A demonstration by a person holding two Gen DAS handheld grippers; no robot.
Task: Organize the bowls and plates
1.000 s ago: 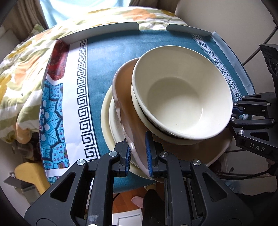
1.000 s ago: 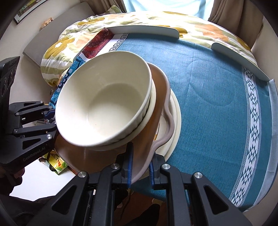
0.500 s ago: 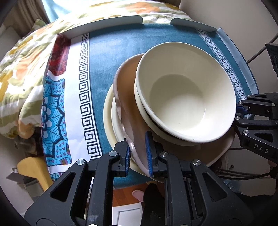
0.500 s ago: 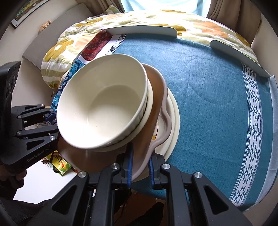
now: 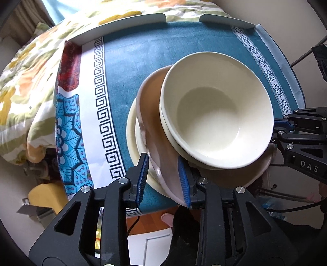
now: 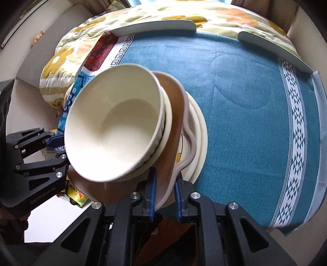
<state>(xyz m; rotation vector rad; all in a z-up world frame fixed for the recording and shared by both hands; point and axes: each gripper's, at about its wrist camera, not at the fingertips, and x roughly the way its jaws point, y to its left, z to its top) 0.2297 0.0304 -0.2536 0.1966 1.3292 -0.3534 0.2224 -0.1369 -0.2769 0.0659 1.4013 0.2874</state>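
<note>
— Where are your tongs?

— My right gripper (image 6: pixel 164 191) clamps the brown plate (image 6: pixel 175 114)'s near rim; my left gripper (image 5: pixel 163 180) has just been opening around it.

— Progress?

— Bowls (image 5: pixel 216 108) stacked on it, over the cream plates (image 5: pixel 132 131). Letting go remains, I'd judge.

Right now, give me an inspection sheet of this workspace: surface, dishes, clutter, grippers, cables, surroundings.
Surface: teal tablecloth, patterned borders.
Job's things: cream bowl on brown plate, over cream plates.
Clutter: nothing seen on the cloth.
Grippers: left gripper has just been opening, plate rim between its jaws, left pad clear; right gripper shut on brown plate.
Cables: black cable below the table edge.
Surroundings: floral bedding behind the table.
</note>
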